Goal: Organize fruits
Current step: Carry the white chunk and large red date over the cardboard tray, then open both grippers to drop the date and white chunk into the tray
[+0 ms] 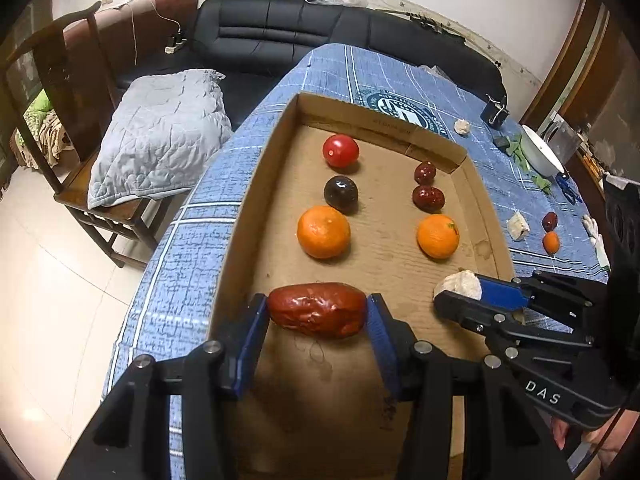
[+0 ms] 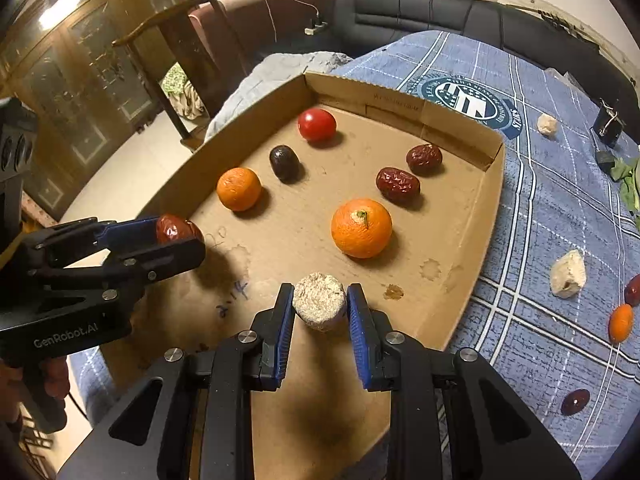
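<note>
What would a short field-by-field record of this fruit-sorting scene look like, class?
Left tongs: shut on a red date
Right tongs: shut on a pale rough chunk
Cardboard tray: holds a tomato, a dark plum, two oranges, two dates
Blue cloth: loose pieces beside the tray

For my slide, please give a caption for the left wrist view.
Left gripper holding a red date over the cardboard tray of fruit.

Showing matt corrugated cardboard tray (image 1: pixel 256 216), stained. Gleaming glossy, wrinkled skin on red date (image 1: pixel 318 310). Looking rough, crumbly on pale cake (image 2: pixel 319 300). Covering table: woven blue cloth (image 2: pixel 532 200). Shining smooth tomato (image 1: pixel 341 151).
</note>
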A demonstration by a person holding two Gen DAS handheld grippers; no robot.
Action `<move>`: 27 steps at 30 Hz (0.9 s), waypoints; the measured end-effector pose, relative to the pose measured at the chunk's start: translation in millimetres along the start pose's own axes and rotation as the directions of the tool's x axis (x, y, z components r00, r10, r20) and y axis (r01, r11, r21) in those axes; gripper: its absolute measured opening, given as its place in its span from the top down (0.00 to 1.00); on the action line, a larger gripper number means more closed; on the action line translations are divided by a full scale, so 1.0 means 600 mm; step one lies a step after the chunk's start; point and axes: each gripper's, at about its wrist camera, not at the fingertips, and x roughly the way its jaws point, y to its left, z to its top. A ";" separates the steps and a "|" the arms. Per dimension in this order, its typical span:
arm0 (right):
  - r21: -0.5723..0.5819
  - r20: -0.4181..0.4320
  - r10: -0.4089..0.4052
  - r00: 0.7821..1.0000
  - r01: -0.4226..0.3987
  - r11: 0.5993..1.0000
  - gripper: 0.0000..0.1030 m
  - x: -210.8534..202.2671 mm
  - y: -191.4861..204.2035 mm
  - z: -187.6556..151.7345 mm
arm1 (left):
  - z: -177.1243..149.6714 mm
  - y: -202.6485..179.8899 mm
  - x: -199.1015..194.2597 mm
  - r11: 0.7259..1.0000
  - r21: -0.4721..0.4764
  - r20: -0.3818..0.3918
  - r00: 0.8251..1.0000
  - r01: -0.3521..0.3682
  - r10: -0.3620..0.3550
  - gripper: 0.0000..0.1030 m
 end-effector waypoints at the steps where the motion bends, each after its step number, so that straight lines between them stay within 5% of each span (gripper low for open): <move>1: 0.001 -0.001 -0.001 1.000 0.001 1.000 0.76 0.001 -0.001 0.000 | 0.001 -0.001 0.002 1.000 0.002 -0.001 1.000 0.002 -0.002 0.49; 18: 0.010 -0.019 -0.029 0.999 0.029 1.000 0.70 0.011 0.002 0.000 | -0.004 -0.009 0.008 0.997 0.057 0.010 0.999 -0.054 0.053 0.48; 27: -0.013 -0.013 -0.047 0.999 0.046 0.999 0.68 -0.014 0.002 -0.015 | -0.022 -0.010 -0.021 0.997 0.028 0.035 0.997 -0.067 0.066 0.39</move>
